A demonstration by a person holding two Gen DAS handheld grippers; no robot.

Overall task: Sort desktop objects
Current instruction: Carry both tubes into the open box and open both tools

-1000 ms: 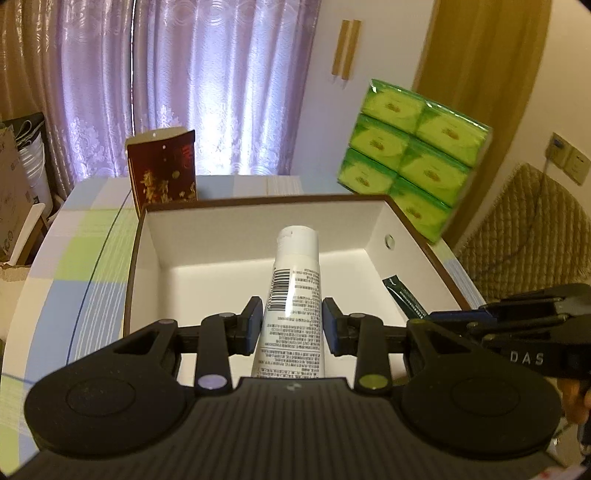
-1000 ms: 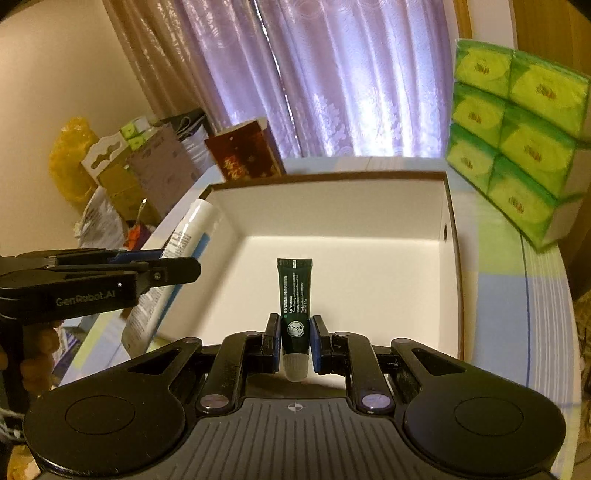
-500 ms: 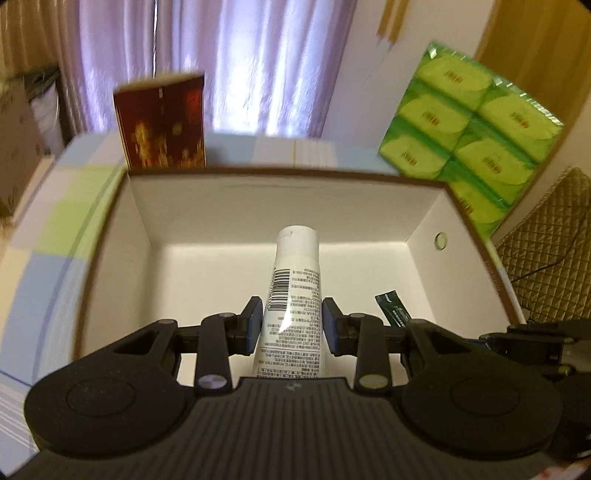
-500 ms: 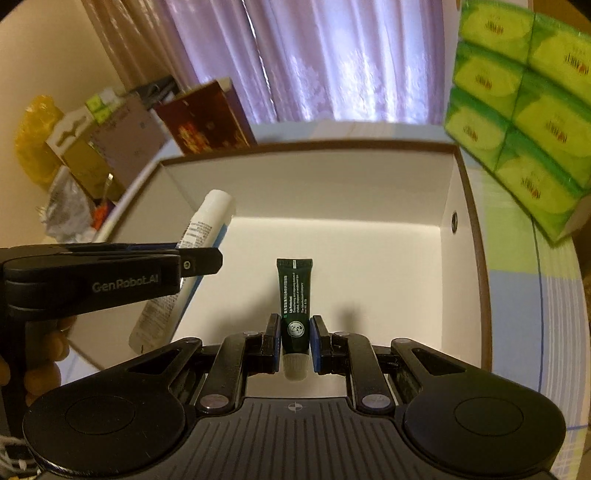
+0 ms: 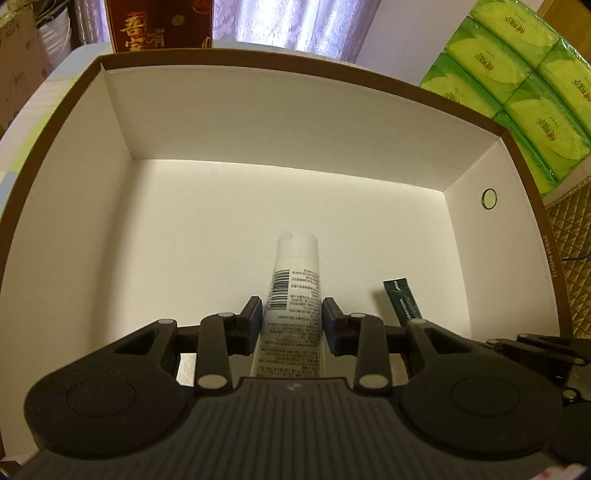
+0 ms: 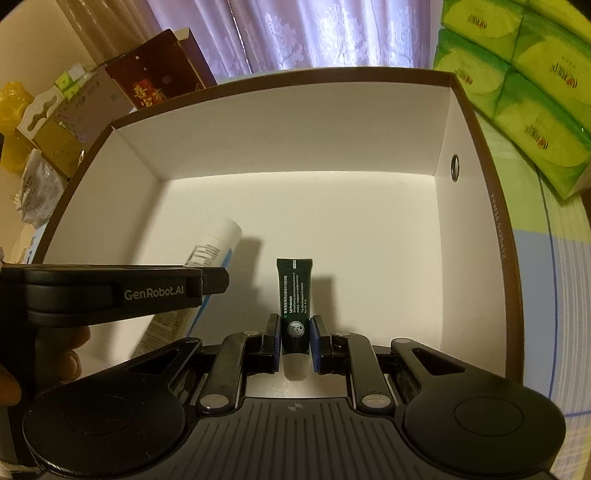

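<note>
A large brown-rimmed box with a white inside (image 5: 258, 206) (image 6: 332, 221) fills both views, with both grippers lowered into it. My left gripper (image 5: 291, 317) is shut on a white tube (image 5: 295, 288) with a barcode, cap pointing away. The same white tube (image 6: 218, 243) shows at the left of the right wrist view, under the left gripper's black body (image 6: 110, 291). My right gripper (image 6: 294, 332) is shut on a small dark green tube (image 6: 294, 295), crimped end forward. That green tube (image 5: 400, 301) also peeks out to the right of the left gripper.
A stack of green tissue packs (image 5: 517, 74) (image 6: 517, 85) stands right of the box. A dark red carton (image 5: 162, 26) (image 6: 159, 74) stands behind it, with cardboard boxes and bags (image 6: 48, 122) at the far left. A hand (image 6: 37, 354) holds the left gripper.
Both grippers have moved forward and down into the box, each still holding its tube. The box walls now surround both views.
</note>
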